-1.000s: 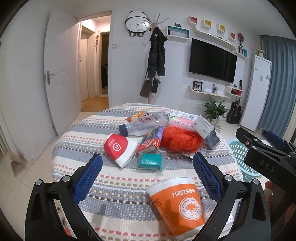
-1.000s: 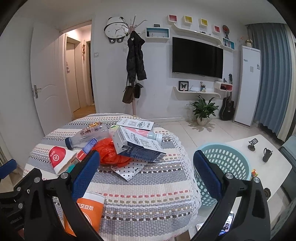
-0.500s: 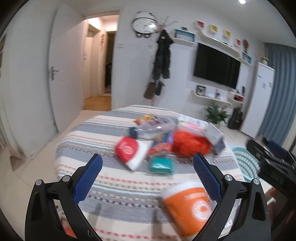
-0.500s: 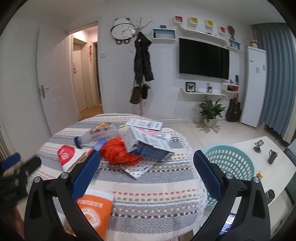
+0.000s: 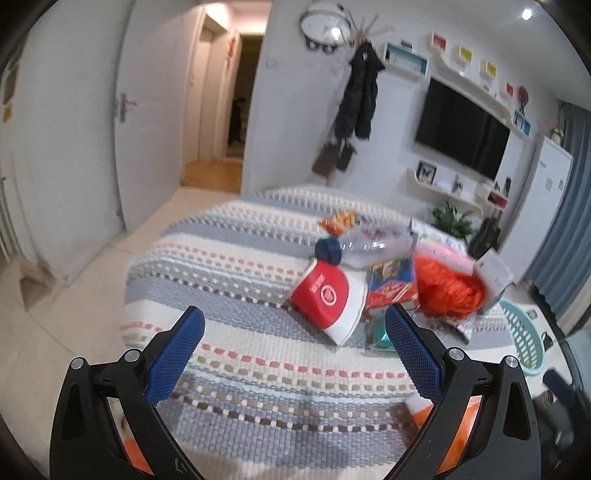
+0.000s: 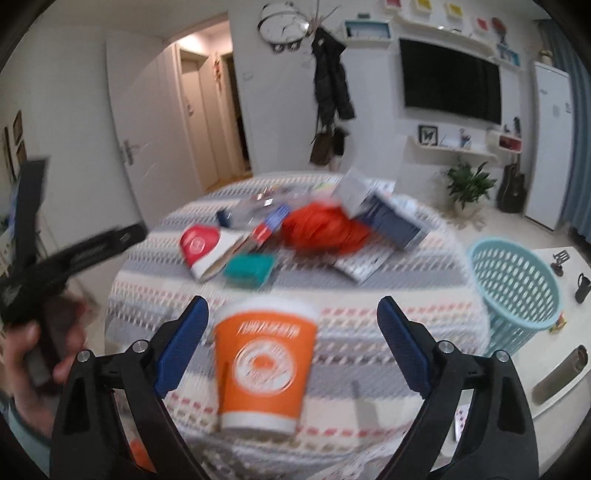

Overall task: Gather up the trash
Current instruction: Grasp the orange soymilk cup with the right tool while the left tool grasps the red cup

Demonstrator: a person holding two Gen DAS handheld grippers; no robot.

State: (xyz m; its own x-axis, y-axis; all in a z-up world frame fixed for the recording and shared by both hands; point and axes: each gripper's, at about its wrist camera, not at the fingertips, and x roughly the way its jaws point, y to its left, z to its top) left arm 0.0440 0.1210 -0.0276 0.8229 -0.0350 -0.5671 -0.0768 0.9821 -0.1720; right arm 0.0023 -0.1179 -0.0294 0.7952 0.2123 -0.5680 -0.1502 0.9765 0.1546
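White walls, pale tiled floor [image 5: 92, 295]. A black TV [image 6: 450, 86] hangs under small coloured shelves [image 5: 461, 55]; a clock [image 6: 282, 27] and dark coat [image 6: 330, 85] beside an open door [image 6: 144, 147]. Blue curtain [image 5: 561, 236], potted plant [image 6: 467, 182], guitar [image 6: 511, 186].

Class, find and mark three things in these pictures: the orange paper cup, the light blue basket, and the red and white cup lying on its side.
orange paper cup [image 6: 264, 363], right wrist view, printed side wall.
light blue basket [image 6: 515, 286], right wrist view, perforated wall.
red and white cup [image 5: 327, 297], left wrist view, red side.
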